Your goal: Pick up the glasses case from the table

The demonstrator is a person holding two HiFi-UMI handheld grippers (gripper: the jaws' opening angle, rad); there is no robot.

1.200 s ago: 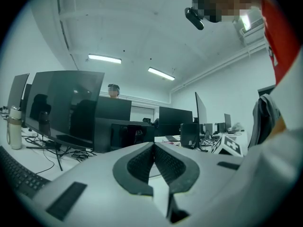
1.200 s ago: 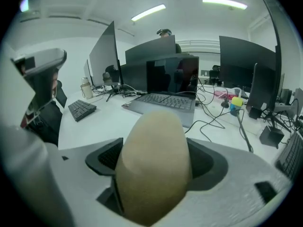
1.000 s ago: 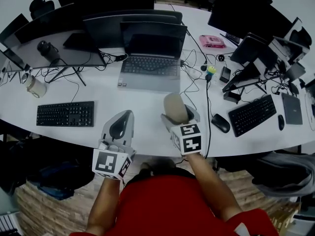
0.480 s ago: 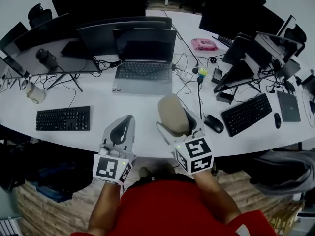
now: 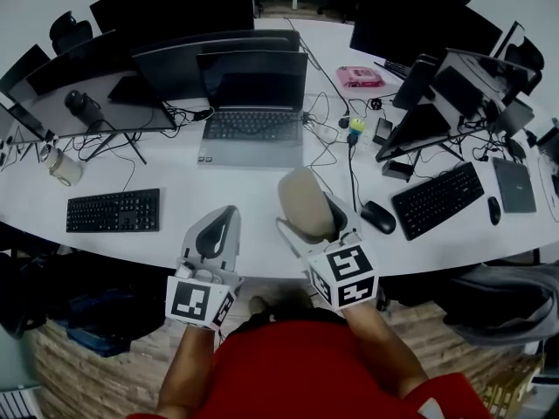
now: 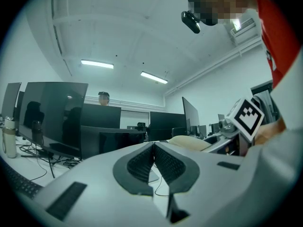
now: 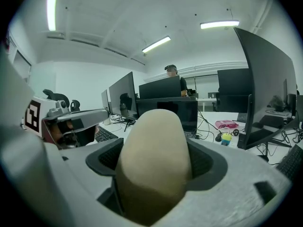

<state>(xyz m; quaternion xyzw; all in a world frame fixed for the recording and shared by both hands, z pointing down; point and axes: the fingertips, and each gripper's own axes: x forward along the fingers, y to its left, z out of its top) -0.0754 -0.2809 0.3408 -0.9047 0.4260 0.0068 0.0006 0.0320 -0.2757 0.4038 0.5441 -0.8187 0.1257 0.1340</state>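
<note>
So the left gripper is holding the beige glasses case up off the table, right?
No. It's the right gripper that holds the beige glasses case up off the table; the right gripper view shows it between those jaws.

White table (image 5: 253, 192) bears laptop (image 5: 253, 129), keyboards (image 5: 113, 210), perhaps a jar (image 5: 63, 166).

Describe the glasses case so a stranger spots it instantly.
On the long white table, look in front of the open grey laptop. There the right gripper clamps a beige, rounded oblong glasses case, pale and smooth, unlike the black keyboards either side.
</note>
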